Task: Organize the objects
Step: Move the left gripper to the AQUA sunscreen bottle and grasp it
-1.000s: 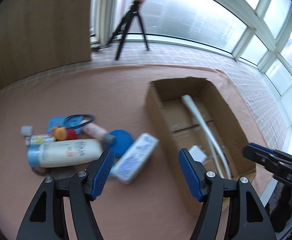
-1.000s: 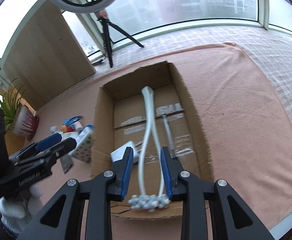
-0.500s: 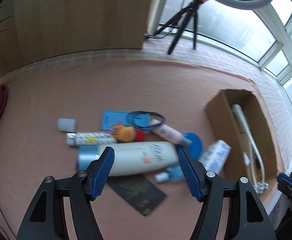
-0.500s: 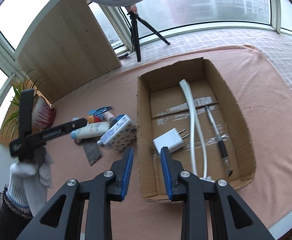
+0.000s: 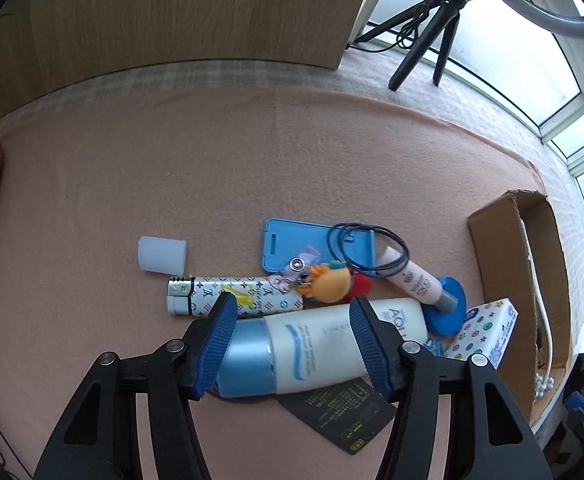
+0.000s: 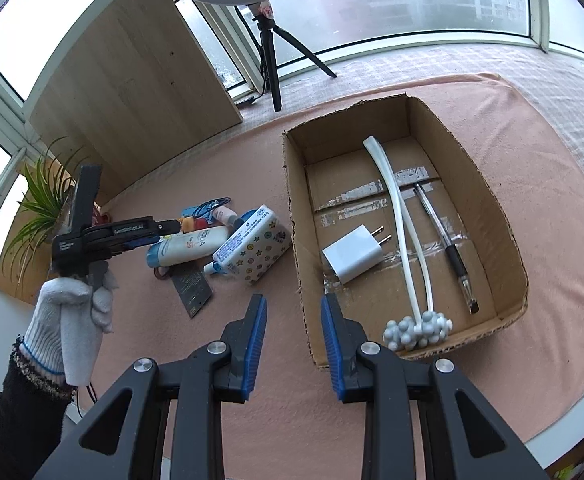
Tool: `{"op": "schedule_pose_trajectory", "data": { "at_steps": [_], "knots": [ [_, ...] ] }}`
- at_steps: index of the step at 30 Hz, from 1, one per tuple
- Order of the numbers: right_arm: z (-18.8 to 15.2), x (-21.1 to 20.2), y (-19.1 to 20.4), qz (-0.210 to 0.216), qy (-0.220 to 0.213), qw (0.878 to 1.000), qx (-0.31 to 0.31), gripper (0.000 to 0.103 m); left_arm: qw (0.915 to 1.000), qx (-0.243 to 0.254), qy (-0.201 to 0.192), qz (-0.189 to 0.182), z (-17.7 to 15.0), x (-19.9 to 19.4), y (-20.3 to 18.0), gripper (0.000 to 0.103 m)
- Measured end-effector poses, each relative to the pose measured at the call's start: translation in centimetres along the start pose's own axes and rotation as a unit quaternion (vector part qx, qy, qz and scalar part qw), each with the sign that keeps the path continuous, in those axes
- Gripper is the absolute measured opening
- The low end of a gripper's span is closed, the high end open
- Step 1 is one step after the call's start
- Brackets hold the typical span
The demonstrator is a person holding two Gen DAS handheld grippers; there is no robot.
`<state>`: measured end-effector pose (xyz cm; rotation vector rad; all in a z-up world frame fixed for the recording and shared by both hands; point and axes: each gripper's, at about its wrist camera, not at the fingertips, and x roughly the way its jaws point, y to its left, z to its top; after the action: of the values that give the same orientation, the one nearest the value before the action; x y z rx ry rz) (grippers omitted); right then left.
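Note:
A pile of loose objects lies on the pink cloth left of a cardboard box (image 6: 294,216) (image 5: 492,240). My left gripper (image 5: 294,312) is open and hovers over a white lotion bottle with a blue cap (image 5: 316,348) (image 6: 189,246), jaws either side of it, apart from it. Around it lie a patterned tube (image 5: 227,296), a blue card holder (image 5: 308,248), a pink tube (image 5: 412,280), a star-printed pack (image 6: 253,250) and a black card (image 5: 340,412). My right gripper (image 6: 294,316) is open and empty above the cloth by the box's left wall. The box holds a white massage stick (image 6: 402,240), a charger (image 6: 354,256) and a pen (image 6: 448,248).
A white cap (image 5: 161,254) lies apart at the left of the pile. A wooden panel (image 6: 131,80), a ring-light tripod (image 6: 271,60) and a potted plant (image 6: 39,204) stand behind the cloth. The table edge runs just past the box at the front right.
My left gripper swung from the box over to the pile and came down over the lotion bottle. My right gripper let go of the massage stick and drew back out of the box.

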<state>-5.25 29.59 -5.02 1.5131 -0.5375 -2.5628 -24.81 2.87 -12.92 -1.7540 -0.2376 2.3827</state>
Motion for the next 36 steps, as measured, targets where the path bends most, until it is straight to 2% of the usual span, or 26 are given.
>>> {"op": "schedule_pose_trajectory", "data": {
  "at_steps": [6, 12, 19, 22, 28, 33, 36],
  "knots": [
    [-0.8, 0.0, 0.5, -0.001, 0.005, 1.0, 0.005, 0.026, 0.9996, -0.005, 0.009, -0.025, -0.3, -0.1, 0.8, 0.06],
    [-1.1, 0.7, 1.4, 0.004, 0.014, 1.0, 0.002, 0.026, 0.9981, -0.001, 0.025, -0.056, -2.7, 0.0, 0.8, 0.059],
    [-1.2, 1.7, 3.1, 0.012, 0.024, 1.0, -0.014, 0.026, 0.997, 0.02, 0.036, -0.065, -5.4, 0.2, -0.8, 0.056],
    [-1.3, 2.0, 3.5, 0.013, 0.028, 0.999, -0.018, 0.026, 0.997, 0.037, 0.03, -0.06, -6.1, 0.1, -1.9, 0.052],
    [-1.5, 2.4, 3.4, 0.014, 0.034, 0.999, -0.015, 0.026, 0.9966, 0.016, 0.023, -0.078, -7.9, -0.2, -2.4, 0.046],
    [-1.7, 2.9, 3.4, 0.017, 0.042, 0.999, -0.016, 0.026, 0.9954, -0.001, 0.033, -0.09, -11.0, -0.4, -2.8, 0.039],
    [-1.7, 3.5, 3.8, 0.023, 0.051, 0.998, -0.019, 0.026, 0.9954, -0.017, 0.025, -0.091, -13.3, -1.0, -2.9, 0.04]
  ]
}}
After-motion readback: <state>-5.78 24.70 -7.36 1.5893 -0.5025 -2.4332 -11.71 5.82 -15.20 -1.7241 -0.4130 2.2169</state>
